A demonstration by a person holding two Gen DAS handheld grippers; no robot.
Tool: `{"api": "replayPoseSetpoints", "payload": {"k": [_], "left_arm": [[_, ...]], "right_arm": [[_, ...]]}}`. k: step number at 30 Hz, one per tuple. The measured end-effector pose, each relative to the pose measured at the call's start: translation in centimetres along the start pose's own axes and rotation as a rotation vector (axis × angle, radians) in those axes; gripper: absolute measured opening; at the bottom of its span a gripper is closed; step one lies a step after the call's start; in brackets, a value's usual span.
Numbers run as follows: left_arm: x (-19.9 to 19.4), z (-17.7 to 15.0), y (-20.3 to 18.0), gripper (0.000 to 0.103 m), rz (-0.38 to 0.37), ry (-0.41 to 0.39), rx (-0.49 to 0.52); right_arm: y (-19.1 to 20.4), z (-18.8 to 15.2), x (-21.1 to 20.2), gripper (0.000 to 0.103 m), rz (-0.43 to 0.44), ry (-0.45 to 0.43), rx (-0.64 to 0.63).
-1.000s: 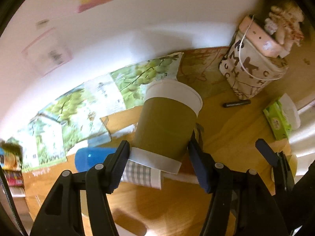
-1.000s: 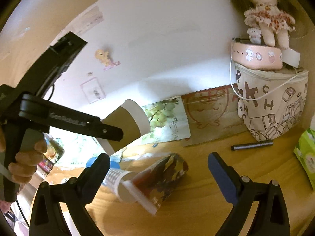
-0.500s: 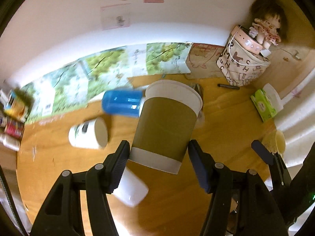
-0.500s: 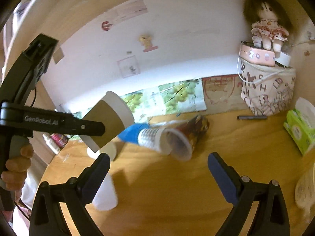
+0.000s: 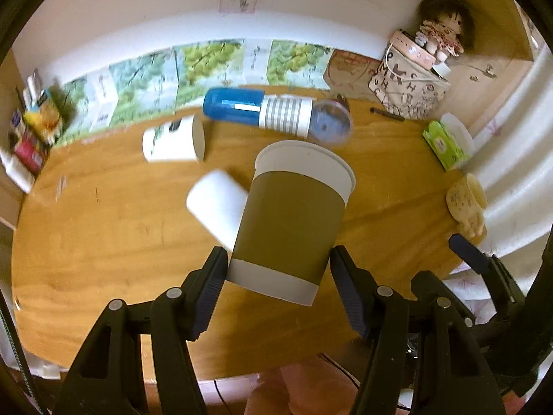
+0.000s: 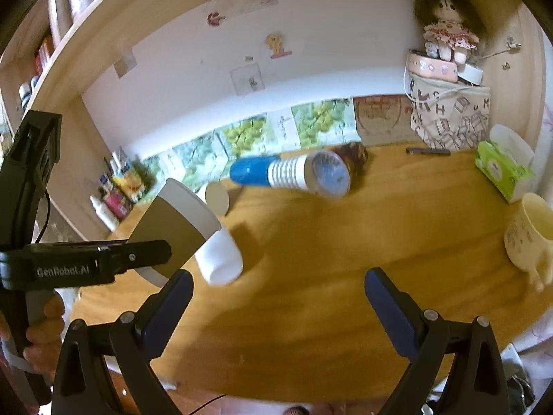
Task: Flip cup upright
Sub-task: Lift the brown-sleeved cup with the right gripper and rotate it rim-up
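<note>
Above the round wooden table (image 5: 103,242): olive-brown paper cup with white rim (image 5: 293,214), mouth up, slightly tilted, clamped near its base by the left gripper (image 5: 276,276). Right gripper (image 6: 276,297): jaws wide, holding nothing. Left view alone shows a white paper cup with a dark logo (image 5: 172,140) lying on its side; right view shows the pale yellow ceramic mug (image 6: 528,235) more fully, plus the hand gripping the left tool.
</note>
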State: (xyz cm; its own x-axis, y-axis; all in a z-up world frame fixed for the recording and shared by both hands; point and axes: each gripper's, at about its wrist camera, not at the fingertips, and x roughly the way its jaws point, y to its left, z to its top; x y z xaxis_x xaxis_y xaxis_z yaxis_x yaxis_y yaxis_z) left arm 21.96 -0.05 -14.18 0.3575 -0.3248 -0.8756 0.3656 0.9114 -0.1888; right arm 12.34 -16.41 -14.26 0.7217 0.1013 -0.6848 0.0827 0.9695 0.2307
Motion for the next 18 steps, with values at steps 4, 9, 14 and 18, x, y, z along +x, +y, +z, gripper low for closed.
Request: {"api": "replayPoseSetpoints", "payload": {"k": [4, 9, 14, 18], "left_arm": [[0.5, -2.9, 0.4, 0.066, -0.014, -0.026, -0.030], [2.4, -5.4, 1.1, 0.066, -0.025, 0.010, -0.080], [4.2, -6.8, 1.3, 0.066, -0.032, 0.044, -0.108], [5.1, -7.6, 1.0, 0.066, -0.030, 0.067, -0.097]], "right_arm": [[0.2, -1.5, -0.8, 0.100, -0.011, 0.042, -0.004], [0.2, -2.9, -1.2, 0.100, -0.010, 0.100, 0.005], [0.2, -3.9, -0.5, 0.100, 0.020, 0.172, 0.029], [-0.5, -4.2, 0.9, 0.100, 0.090, 0.254, 0.111]]}}
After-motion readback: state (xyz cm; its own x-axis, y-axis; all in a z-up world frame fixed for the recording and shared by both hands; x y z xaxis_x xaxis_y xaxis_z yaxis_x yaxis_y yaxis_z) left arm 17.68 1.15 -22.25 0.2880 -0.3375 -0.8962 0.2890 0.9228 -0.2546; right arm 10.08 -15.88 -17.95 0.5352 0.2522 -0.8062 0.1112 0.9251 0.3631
